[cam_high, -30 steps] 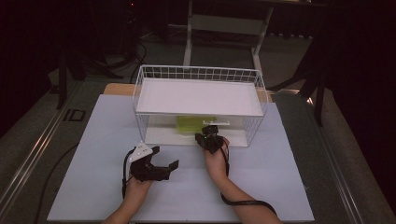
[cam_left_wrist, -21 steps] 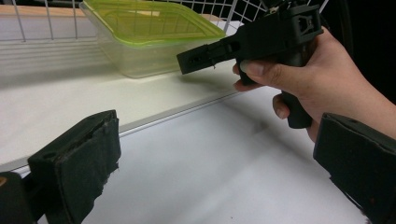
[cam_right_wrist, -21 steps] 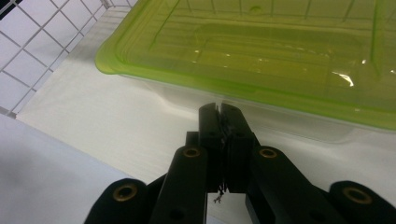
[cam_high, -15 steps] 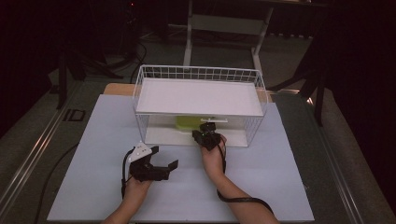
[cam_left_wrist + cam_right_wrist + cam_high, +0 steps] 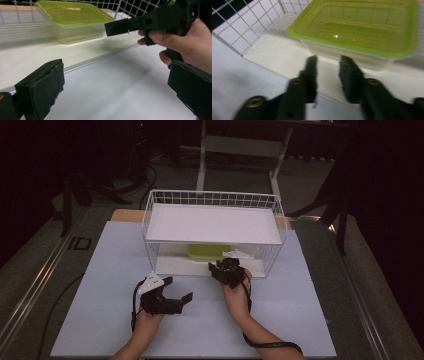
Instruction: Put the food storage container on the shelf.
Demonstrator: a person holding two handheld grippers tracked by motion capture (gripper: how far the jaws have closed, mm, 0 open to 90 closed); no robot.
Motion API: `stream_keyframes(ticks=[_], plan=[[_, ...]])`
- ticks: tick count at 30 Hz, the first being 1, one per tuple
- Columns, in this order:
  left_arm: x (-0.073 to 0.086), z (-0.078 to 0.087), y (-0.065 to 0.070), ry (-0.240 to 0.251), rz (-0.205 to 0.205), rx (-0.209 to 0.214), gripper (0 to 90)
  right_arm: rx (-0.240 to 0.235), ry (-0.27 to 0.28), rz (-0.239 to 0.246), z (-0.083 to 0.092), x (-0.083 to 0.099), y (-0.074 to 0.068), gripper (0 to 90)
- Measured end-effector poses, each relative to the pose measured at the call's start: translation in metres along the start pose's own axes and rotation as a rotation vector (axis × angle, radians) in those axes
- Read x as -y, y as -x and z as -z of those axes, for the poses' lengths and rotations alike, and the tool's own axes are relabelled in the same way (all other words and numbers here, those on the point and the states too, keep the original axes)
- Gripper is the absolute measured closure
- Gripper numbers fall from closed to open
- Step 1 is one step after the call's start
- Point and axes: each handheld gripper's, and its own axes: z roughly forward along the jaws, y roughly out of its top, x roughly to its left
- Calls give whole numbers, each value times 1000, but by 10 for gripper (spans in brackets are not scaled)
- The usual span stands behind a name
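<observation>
One green-lidded container [image 5: 362, 35] (two hand-held grippers [image 5: 227, 268] nearby)

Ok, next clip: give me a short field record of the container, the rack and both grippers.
container: green-lidded clear box, lid on, on the lower shelf of the wire rack
right gripper: jaws just been opening, nothing between them, just short of the box
left gripper: open, empty, over the white table sheet
upper shelf: bare white board

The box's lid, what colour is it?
Yellow-green; the lid on its clear box shows best in the right gripper view.
</observation>
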Motion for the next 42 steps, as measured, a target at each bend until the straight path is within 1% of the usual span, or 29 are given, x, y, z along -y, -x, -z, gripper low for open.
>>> stream_keyframes(ticks=[1, 2, 5, 6, 7, 8, 9, 10, 11, 12, 13, 15, 16, 17, 18, 19, 20, 21, 23, 28, 29, 30, 32, 34, 36, 38, 40, 42], plan=[[0, -1, 1, -1, 6, 8, 16, 0, 0, 0, 0, 0, 0, 571], [-1, -2, 2, -6, 2, 17, 16, -20, -1, 6, 5, 3, 3, 498], [-2, -4, 5, -11, -21, 25, 16, -52, 7, 9, 13, 7, 5, 463], [-2, -4, 6, -14, -30, 24, 16, -52, 7, 9, 13, 7, 5, 463], [-2, -4, 8, -10, -37, 23, 16, -56, 7, 10, 15, 9, 5, 442], [-2, -5, 9, -4, -38, 24, 16, -67, 11, 9, 20, 11, 6, 378], [-3, -5, 10, -1, -38, 28, 16, -71, 16, 15, 22, 12, 7, 338], [-4, -5, 10, 1, -39, 32, 16, -71, 16, 15, 22, 12, 7, 338], [-5, -5, 11, 7, -38, 35, 16, -87, 15, 28, 25, 13, 8, 271], [-6, -5, 11, 5, -45, 37, 16, -118, 13, 45, 28, 14, 10, 187], [-7, -5, 12, -1, -50, 43, 16, -118, 13, 45, 28, 14, 10, 187], [-10, -5, 13, -1, -63, 53, 16, -120, 19, 71, 33, 16, 12, 150], [-11, -5, 14, -4, -67, 56, 16, -120, 19, 71, 33, 16, 12, 150], [-12, -4, 15, -6, -75, 60, 16, -134, 17, 69, 35, 17, 13, 134], [-14, -3, 15, -6, -78, 68, 16, -136, 20, 74, 38, 18, 15, 141], [-15, -1, 16, -11, -82, 68, 16, -124, 19, 77, 40, 20, 16, 141], [-15, 0, 16, -6, -89, 73, 16, -127, 8, 77, 44, 21, 19, 141], [-15, 2, 16, -9, -91, 76, 16, -129, 11, 71, 46, 22, 20, 142], [-15, 5, 15, -11, -95, 79, 16, -125, 10, 76, 51, 22, 23, 143], [-13, 13, 11, -15, -93, 82, 16, -131, 17, 79, 68, 26, 34, 148], [-12, 15, 10, -15, -92, 86, 16, -133, 19, 75, 70, 27, 35, 148], [-12, 17, 9, -14, -92, 92, 16, -134, 14, 84, 73, 28, 37, 148], [-11, 21, 8, -19, -93, 86, 16, -130, 5, 92, 77, 31, 39, 148], [-11, 25, 6, -13, -68, 84, 16, -131, -5, 87, 80, 35, 43, 147], [-11, 31, 4, 4, -57, 78, 16, -136, -9, 79, 84, 39, 46, 147], [-11, 35, 3, 11, -60, 67, 16, -146, -7, 71, 88, 43, 48, 147], [-10, 40, 2, 12, -61, 63, 16, -157, -8, 78, 92, 47, 50, 147], [-8, 43, 1, 2, -66, 54, 16, -162, -9, 81, 96, 49, 51, 147]])
